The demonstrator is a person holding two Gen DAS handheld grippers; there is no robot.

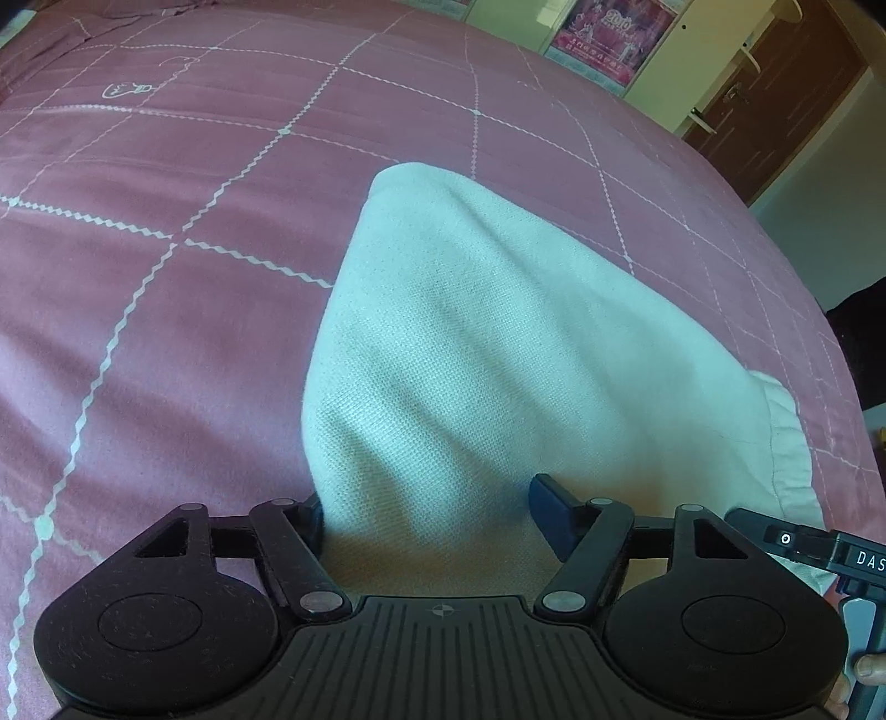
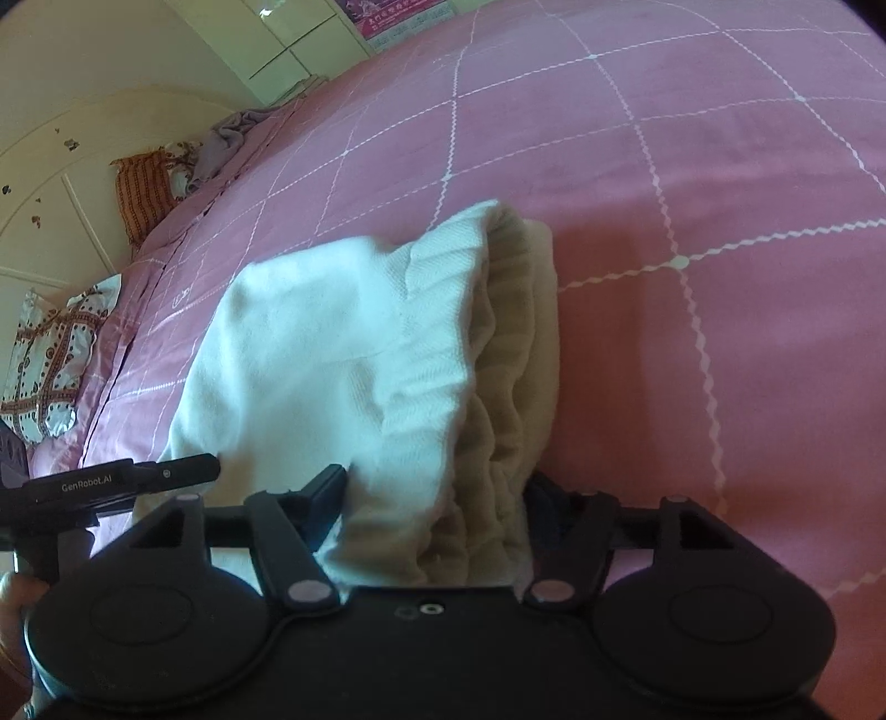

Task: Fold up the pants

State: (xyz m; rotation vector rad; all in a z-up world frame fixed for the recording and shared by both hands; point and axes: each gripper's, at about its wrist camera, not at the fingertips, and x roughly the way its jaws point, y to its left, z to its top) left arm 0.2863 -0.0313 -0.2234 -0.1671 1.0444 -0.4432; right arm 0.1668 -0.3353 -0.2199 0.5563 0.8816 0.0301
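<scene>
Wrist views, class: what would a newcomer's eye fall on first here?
The white pants, bundled in a thick fold, lie mid-frame on a pink bedspread crossed by white grid lines. The left gripper and the right gripper each straddle the near edge of the cloth. The ribbed waistband faces the right wrist camera.

Left wrist view: camera just behind own jaws, tilted down, very near folded white pants (image 1: 470,360), facing across pink bed (image 1: 166,277) toward wardrobe doors with poster (image 1: 609,39). Right wrist view: same mounting, tilted down over waistband end of pants (image 2: 332,360), facing toward headboard (image 2: 55,194) and pillows (image 2: 147,188). Shared: pants, checked bed cover; each view catches other gripper at frame edge — right gripper (image 1: 803,540), left gripper (image 2: 111,482).
</scene>
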